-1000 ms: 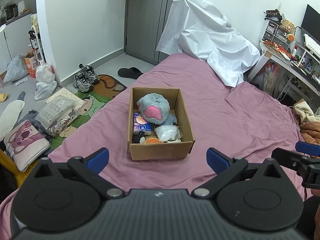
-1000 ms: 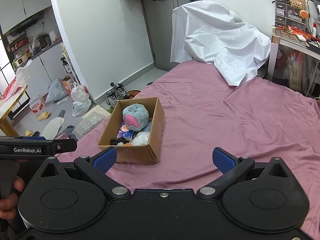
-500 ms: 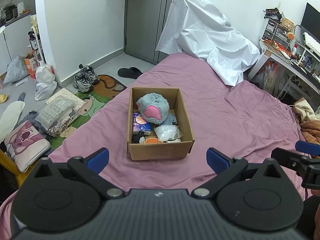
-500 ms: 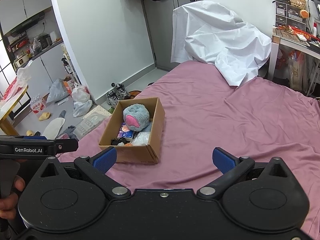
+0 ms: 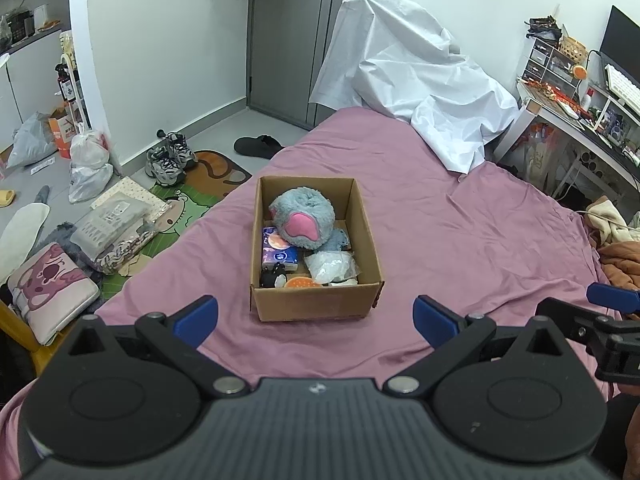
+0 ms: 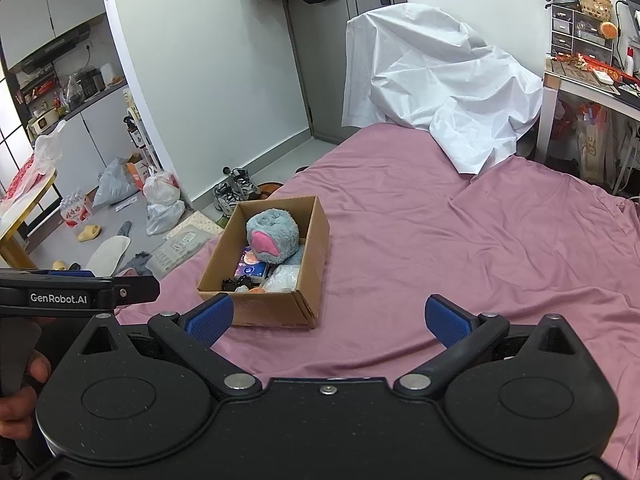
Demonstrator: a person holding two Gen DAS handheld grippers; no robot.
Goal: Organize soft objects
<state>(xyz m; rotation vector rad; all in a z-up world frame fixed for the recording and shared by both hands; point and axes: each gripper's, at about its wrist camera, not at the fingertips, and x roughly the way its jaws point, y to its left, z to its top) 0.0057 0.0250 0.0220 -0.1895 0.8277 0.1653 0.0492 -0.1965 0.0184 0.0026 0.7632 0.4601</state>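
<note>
Cardboard box (image 5: 316, 307) upright, long axis toward door.

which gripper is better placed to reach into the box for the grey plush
Left, probably. In its own view the cardboard box sits straight ahead between the open left gripper's fingers, with the grey plush centred. The right gripper, also open, sees the box off to its left.

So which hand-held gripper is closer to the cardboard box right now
Left. The left hand-held gripper faces the cardboard box head-on, box centred between its open fingers. The right hand-held gripper sits off to the box's right, slightly farther back.
</note>
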